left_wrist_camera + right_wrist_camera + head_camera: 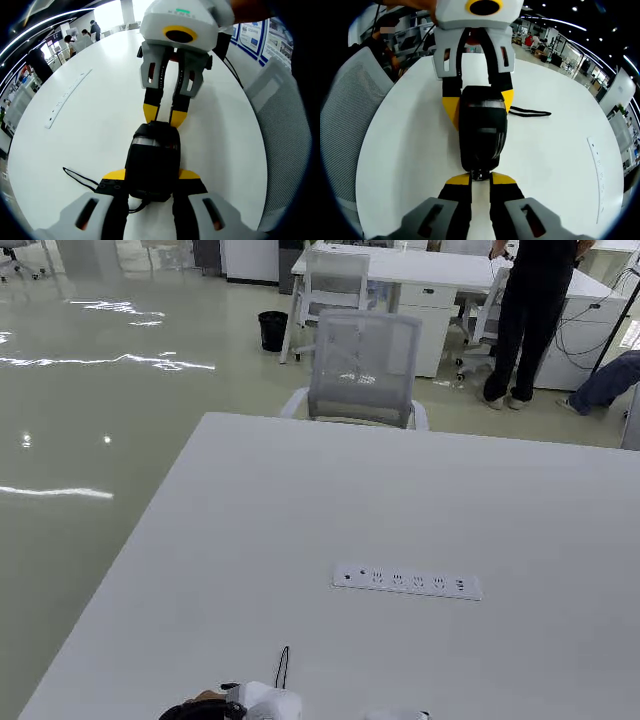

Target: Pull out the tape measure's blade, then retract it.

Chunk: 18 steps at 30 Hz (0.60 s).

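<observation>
The black tape measure (152,160) lies on the white table (100,125), its case held between the jaws of my left gripper (152,174), which is shut on it. In the right gripper view the same case (482,130) lies straight ahead, with the left gripper (480,105) around its far end. My right gripper (480,178) is shut on the small blade tip at the case's mouth; hardly any blade is out. From the left gripper view, the right gripper (165,116) faces me, yellow tips together. A black wrist strap (284,665) trails from the case. A gripper's white casing (265,702) peeks in at the head view's bottom edge.
A white power strip (407,582) lies on the table (300,520) beyond the grippers. A grey mesh chair (362,370) stands at the far edge. Another mesh chair (285,130) sits close to the near edge. A person (530,310) stands by a distant desk, near a black bin (272,330).
</observation>
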Motion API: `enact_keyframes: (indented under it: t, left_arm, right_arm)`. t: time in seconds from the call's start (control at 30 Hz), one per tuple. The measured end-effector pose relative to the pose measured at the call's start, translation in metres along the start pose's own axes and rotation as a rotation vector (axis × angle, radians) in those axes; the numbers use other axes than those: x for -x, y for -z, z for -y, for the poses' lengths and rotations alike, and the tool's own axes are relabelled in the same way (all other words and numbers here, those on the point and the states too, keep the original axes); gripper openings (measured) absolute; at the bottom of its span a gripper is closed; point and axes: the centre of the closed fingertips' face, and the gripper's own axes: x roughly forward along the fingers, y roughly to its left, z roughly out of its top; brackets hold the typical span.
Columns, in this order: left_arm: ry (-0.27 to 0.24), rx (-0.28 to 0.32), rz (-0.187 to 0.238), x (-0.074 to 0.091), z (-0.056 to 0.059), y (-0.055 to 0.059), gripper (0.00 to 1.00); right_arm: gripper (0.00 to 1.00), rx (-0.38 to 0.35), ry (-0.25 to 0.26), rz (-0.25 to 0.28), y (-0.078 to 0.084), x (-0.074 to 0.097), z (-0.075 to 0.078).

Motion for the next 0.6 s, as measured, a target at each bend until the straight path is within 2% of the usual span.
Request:
enact_keyframes:
  t: [0.6]
  left_arm:
    - [0.015, 0.005, -0.012, -0.0003, 0.0010, 0.0006, 0.29]
  right_arm:
    - [0.10, -0.024, -0.024, -0.006, 0.0083, 0.0026, 0.0012]
